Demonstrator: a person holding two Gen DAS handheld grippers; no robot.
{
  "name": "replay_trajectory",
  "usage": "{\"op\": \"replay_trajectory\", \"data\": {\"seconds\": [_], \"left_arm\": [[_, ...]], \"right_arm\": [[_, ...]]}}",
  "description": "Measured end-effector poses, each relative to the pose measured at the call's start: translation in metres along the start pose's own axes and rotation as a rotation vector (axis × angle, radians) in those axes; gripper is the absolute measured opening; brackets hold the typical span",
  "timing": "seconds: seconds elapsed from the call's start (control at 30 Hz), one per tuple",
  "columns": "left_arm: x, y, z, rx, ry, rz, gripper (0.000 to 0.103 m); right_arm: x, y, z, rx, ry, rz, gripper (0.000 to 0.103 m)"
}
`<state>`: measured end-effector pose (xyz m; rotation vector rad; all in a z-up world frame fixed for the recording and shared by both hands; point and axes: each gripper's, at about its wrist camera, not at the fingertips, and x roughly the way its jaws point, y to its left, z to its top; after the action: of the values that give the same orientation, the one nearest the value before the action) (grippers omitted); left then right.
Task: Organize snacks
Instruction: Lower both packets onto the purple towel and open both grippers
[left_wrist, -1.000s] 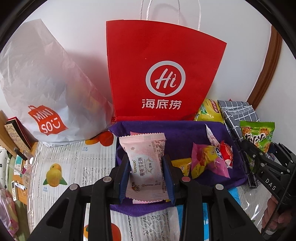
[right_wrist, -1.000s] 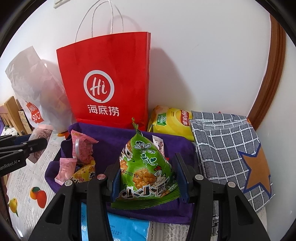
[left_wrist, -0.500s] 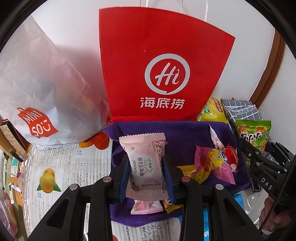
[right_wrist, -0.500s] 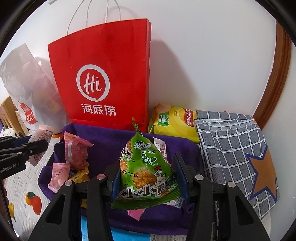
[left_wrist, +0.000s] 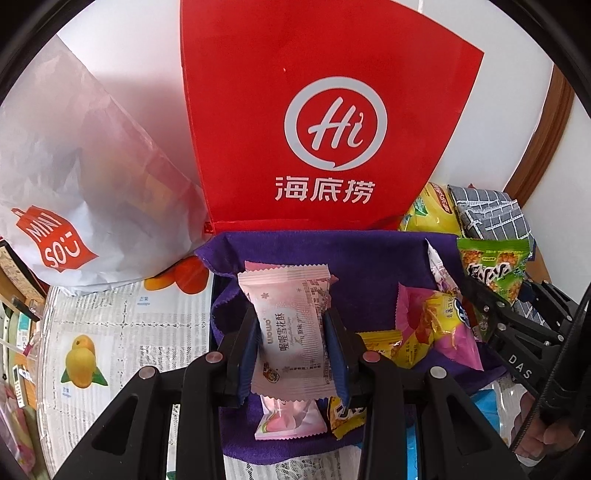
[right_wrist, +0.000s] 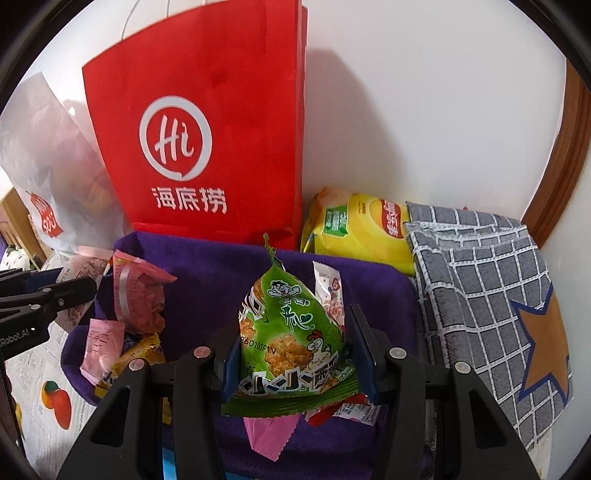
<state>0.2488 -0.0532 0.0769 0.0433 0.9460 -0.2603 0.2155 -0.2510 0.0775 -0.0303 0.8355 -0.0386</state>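
My left gripper (left_wrist: 291, 350) is shut on a pink snack packet (left_wrist: 291, 336) and holds it over the purple cloth-lined bin (left_wrist: 369, 258). My right gripper (right_wrist: 295, 354) is shut on a green triangular snack bag (right_wrist: 291, 343) above the same bin (right_wrist: 207, 273). Several loose snacks lie in the bin: pink and yellow packets (left_wrist: 436, 332) and a pink packet (right_wrist: 136, 295). The right gripper with its green bag (left_wrist: 491, 266) shows at the right of the left wrist view. The left gripper (right_wrist: 44, 299) shows at the left edge of the right wrist view.
A red paper bag (left_wrist: 325, 129) stands against the wall behind the bin, also in the right wrist view (right_wrist: 199, 140). A white Miniso bag (left_wrist: 74, 177) leans at the left. A yellow chip bag (right_wrist: 362, 229) and a grey checked cloth (right_wrist: 487, 295) lie at the right.
Both grippers have moved forward and up over the bin toward the red bag, each still holding its snack. More of the packets in the bin's near part now show below.
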Motion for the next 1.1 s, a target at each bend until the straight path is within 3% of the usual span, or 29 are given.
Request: {"op": "replay_trajectory", "data": {"seconds": [1.1], "left_arm": [[0.024,-0.011,-0.007,0.012,0.056,-0.008,0.033]], "right_arm": [[0.015,-0.003,-0.006,-0.016,0.031,0.019,0.053]]}}
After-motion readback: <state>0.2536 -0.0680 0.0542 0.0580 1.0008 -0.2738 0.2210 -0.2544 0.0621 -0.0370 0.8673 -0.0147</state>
